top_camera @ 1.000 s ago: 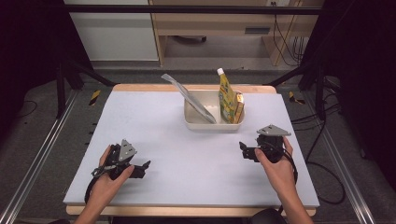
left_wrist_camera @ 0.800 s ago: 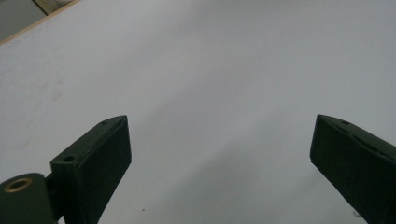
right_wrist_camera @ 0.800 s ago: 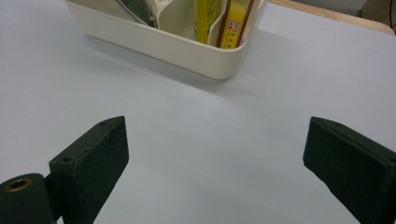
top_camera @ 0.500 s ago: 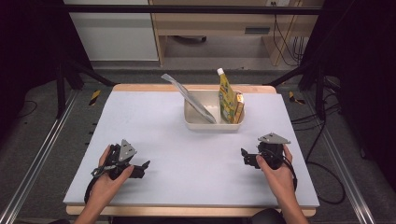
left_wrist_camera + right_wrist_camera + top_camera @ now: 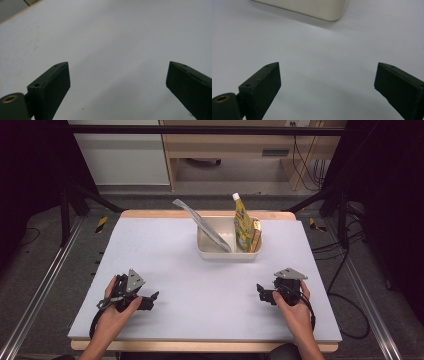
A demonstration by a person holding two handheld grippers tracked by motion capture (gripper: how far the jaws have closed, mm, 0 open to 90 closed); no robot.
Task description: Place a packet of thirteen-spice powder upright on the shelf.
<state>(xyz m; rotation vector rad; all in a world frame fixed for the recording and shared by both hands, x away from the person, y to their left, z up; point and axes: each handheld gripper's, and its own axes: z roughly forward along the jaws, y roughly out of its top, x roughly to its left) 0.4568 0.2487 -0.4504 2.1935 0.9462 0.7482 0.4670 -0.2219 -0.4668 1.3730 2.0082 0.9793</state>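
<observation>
A cream bin (image 5: 210,252) stands at the back middle of the pale table (image 5: 170,255). It holds a silver pouch (image 5: 202,224) that leans out to the left, an upright yellow squeeze pouch (image 5: 242,222) with a white cap, and a small orange packet (image 5: 255,235). My left gripper (image 5: 153,297) rests low at the front left, held in a hand, open with nothing between its jaws (image 5: 117,82). My right gripper (image 5: 260,291) sits at the front right, also open and empty (image 5: 327,82). The bin's rounded corner (image 5: 322,10) lies ahead of the right jaws.
A wooden edge (image 5: 150,213) borders the table's far side. Black frame posts and floor rails flank the table. Cables trail on the floor at the right. A wooden shelf unit (image 5: 230,145) stands behind the table.
My right gripper has drawn back toward the table's front edge and settled lower. The left gripper has stayed put.
</observation>
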